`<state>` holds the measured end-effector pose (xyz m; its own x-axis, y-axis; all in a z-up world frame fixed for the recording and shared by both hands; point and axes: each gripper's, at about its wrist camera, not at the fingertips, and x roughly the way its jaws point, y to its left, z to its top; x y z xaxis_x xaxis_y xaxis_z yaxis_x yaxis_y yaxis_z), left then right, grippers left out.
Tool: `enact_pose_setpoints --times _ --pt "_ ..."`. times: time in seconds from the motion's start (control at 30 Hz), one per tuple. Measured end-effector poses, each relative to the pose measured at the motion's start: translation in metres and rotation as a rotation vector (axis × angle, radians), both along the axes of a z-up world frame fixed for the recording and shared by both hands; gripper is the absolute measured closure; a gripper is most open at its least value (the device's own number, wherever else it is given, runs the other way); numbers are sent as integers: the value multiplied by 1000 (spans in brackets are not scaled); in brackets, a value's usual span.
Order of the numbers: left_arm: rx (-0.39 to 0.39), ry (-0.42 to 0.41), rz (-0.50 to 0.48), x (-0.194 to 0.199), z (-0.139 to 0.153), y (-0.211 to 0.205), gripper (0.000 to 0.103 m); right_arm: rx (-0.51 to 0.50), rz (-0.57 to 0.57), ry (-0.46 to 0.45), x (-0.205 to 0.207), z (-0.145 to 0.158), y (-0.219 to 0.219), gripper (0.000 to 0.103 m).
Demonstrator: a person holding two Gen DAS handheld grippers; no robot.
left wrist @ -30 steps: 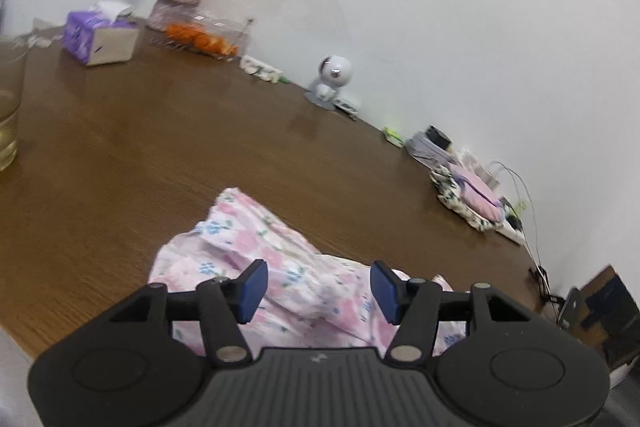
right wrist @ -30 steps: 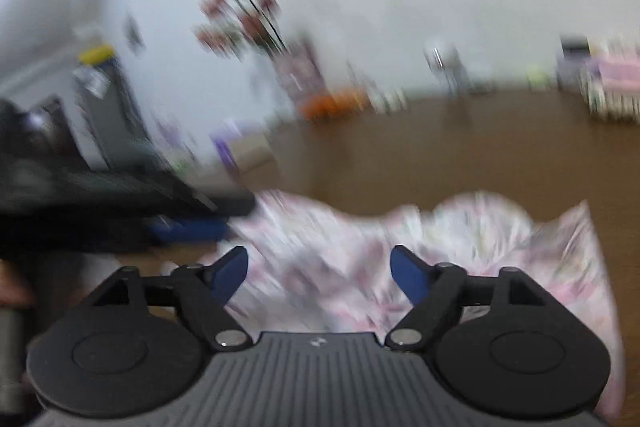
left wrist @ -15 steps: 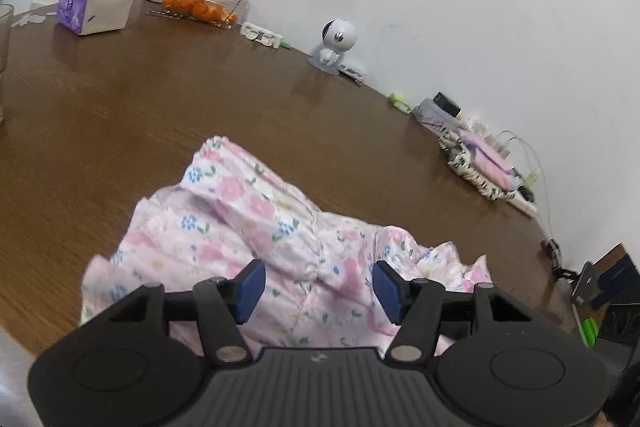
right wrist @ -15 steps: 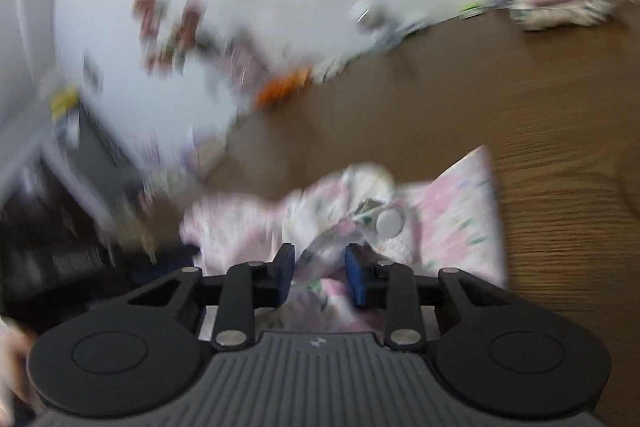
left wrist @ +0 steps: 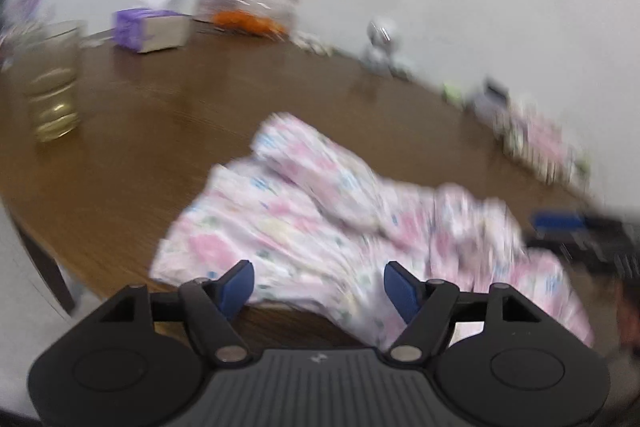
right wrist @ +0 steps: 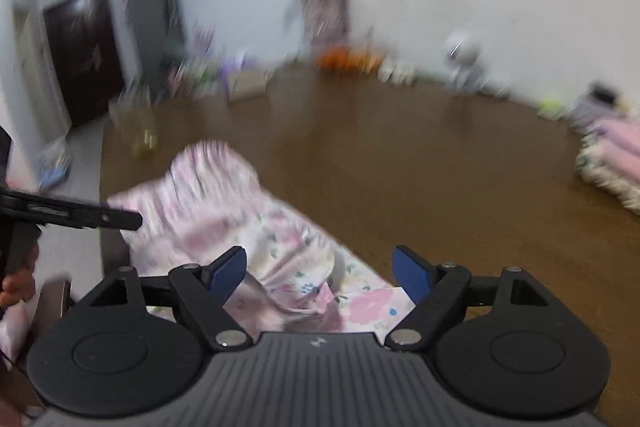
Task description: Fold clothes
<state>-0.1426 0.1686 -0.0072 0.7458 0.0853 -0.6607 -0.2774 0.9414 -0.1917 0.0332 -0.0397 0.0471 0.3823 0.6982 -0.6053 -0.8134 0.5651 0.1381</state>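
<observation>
Since half a second ago, the right tool (right wrist: 320, 273) has let go of the crumpled pink floral cotton garment (left wrist: 320, 223) it was pinching; its jaws have just been opening and now stand wide, blue pads clear of the cloth below them. Its view has also swung across the room. The left tool (left wrist: 319, 285) has sunk a little closer to the cloth, and its jaws have just been opening too; they stand apart with nothing pressed between them. That garment lies in a rumpled heap on the near part of the brown wooden worktop (left wrist: 168, 115), one edge reaching the worktop's rim. Farther back stand a clear glass jar (left wrist: 54, 83), a purple tissue box (left wrist: 150, 29) and a small white round camera (left wrist: 382, 41) by the white wall. Both views are motion-blurred.
</observation>
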Motion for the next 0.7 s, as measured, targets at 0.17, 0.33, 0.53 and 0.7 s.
enact_pose_setpoints --times 0.17,0.33,0.53,0.7 --pt "161 55 -65 20 -5 -21 41 -86 6 66 -7 -24 15 62" --pt "206 85 -149 62 -6 -31 45 -146 -96 14 -34 -30 -1 64" --pt "210 111 -396 154 -1 -93 49 -186 -426 -2 -62 -30 -70 62" --pt "214 51 -613 216 -4 -174 50 -222 -662 -6 -94 -28 -128 56"
